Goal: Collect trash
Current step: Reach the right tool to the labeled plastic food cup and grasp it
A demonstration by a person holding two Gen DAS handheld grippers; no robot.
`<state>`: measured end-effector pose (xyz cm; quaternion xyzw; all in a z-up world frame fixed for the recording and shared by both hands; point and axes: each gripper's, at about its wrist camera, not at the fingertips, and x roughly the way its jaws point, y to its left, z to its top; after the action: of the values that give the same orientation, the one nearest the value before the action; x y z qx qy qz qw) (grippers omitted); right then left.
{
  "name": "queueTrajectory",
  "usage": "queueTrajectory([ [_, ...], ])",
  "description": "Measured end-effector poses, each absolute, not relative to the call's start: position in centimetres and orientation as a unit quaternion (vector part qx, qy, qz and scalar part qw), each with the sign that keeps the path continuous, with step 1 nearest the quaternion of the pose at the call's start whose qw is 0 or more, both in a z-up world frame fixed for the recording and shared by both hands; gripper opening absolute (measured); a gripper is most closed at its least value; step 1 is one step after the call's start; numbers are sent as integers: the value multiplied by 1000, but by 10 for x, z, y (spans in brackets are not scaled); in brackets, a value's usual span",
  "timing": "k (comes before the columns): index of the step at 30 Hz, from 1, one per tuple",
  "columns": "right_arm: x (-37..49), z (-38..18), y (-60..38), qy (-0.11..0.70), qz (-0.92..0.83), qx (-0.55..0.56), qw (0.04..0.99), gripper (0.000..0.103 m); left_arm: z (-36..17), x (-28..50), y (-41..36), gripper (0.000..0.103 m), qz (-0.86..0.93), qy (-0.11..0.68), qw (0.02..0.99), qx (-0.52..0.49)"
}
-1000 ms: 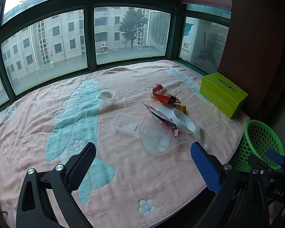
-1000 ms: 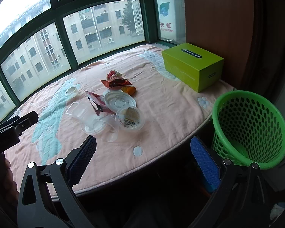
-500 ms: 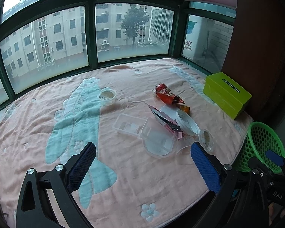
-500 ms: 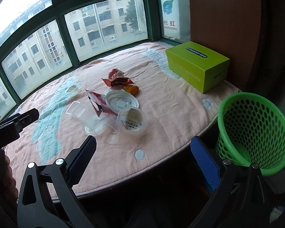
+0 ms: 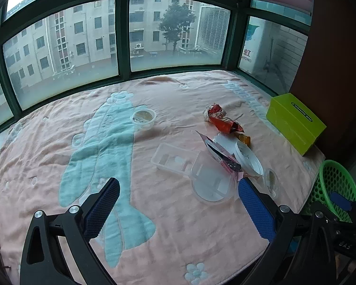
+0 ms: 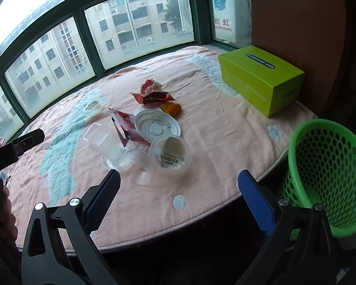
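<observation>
Hovering above pudding cup [image 6: 170,154]: right tool [image 6: 179,194], fingers apart.

Litter pile [image 6: 144,133] on pink blanket [image 6: 213,142], green basket [image 6: 325,173] at its right edge.

Bare blanket [image 5: 47,156] lies open left of the trash cluster [image 6: 142,137]; the green box [image 6: 261,80] blocks the right edge.
</observation>
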<state>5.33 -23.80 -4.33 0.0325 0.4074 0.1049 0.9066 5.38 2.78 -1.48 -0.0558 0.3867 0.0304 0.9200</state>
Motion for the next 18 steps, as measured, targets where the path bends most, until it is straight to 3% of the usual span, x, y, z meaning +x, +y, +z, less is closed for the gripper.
queueTrajectory([
  [18, 118, -89, -234, 465, 164, 70, 867, 90, -39, 81, 40, 97, 44, 421, 904, -68],
])
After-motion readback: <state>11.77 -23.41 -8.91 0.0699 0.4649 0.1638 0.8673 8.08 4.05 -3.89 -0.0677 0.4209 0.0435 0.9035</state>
